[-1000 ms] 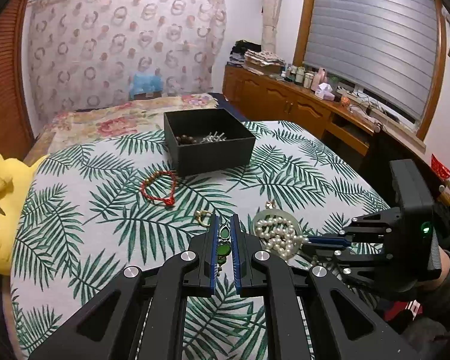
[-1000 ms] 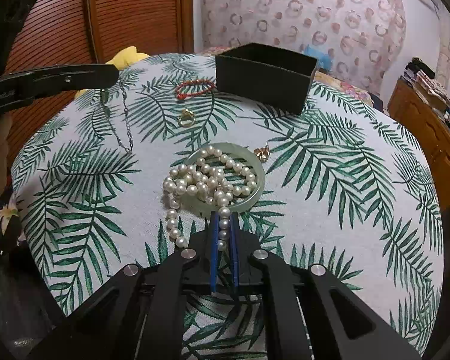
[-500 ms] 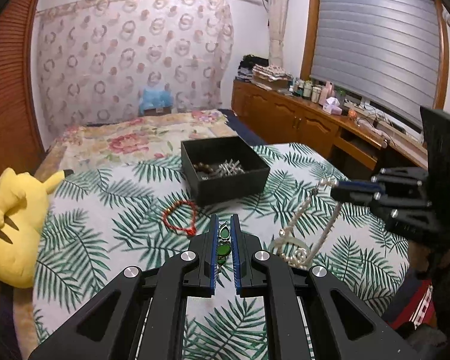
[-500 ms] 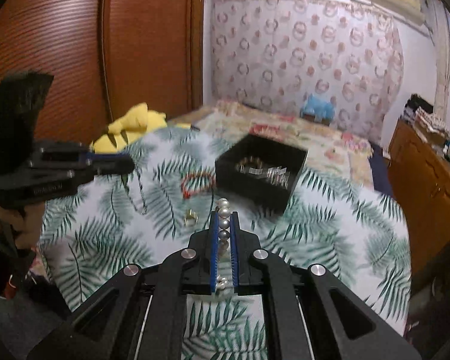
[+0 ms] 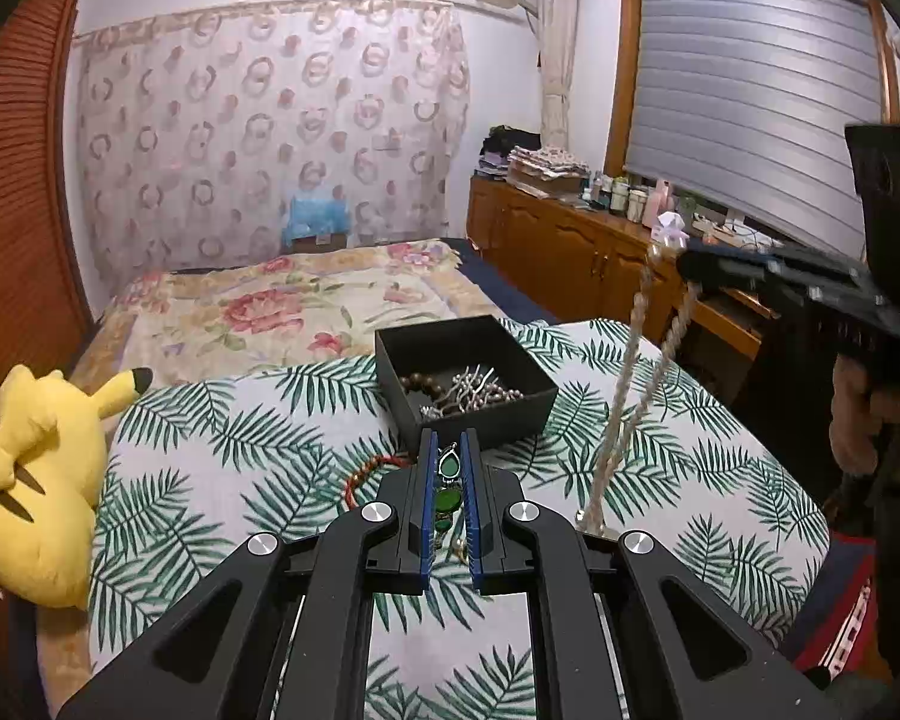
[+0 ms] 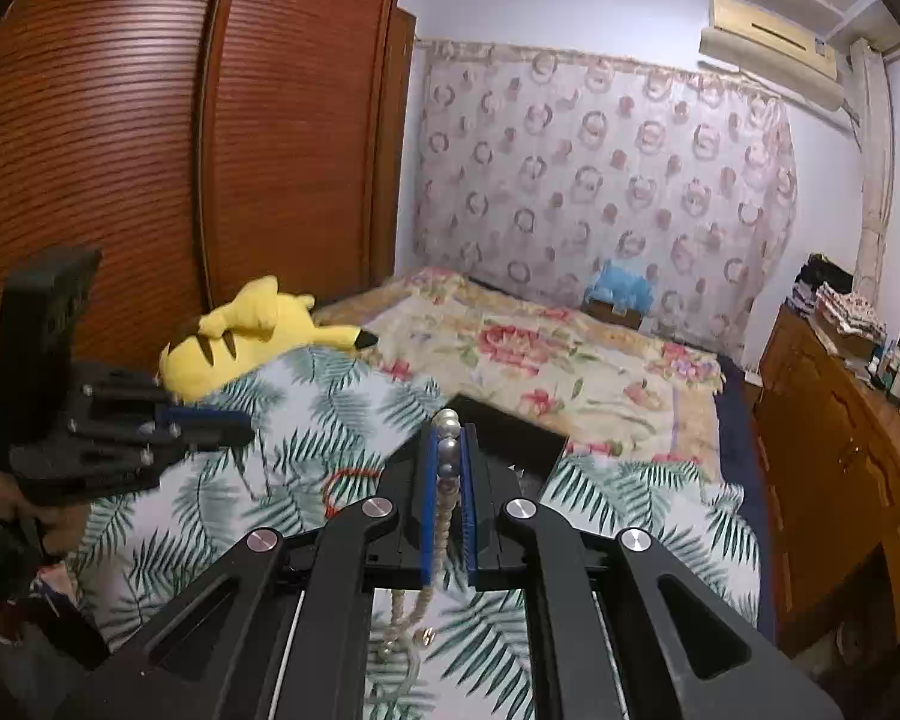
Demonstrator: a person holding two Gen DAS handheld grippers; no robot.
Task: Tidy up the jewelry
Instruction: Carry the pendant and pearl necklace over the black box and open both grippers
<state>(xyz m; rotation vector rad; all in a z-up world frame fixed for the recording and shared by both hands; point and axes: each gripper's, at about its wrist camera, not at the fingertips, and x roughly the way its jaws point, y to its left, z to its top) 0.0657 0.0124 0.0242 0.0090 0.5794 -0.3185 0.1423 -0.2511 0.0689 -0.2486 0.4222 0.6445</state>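
My left gripper is shut on a green-stone pendant necklace, just in front of the black box, which holds brown beads and silver pieces. My right gripper is shut on a pearl necklace; its two strands hang blurred down to the leaf-print cloth right of the box. The same gripper appears high at the right in the left wrist view. A red bead bracelet lies left of my left fingers. A jade bangle and a small gold piece lie under the right gripper.
A yellow plush toy sits at the cloth's left edge. A floral bedspread lies behind the box. A wooden cabinet with bottles runs along the right wall. A wooden wardrobe stands on the left. A person's hand holds the right gripper.
The right gripper has risen sharply, lifting the pearl necklace off the bangle so it hangs in long strands. The left gripper rose a little with the pendant and came closer to the box.
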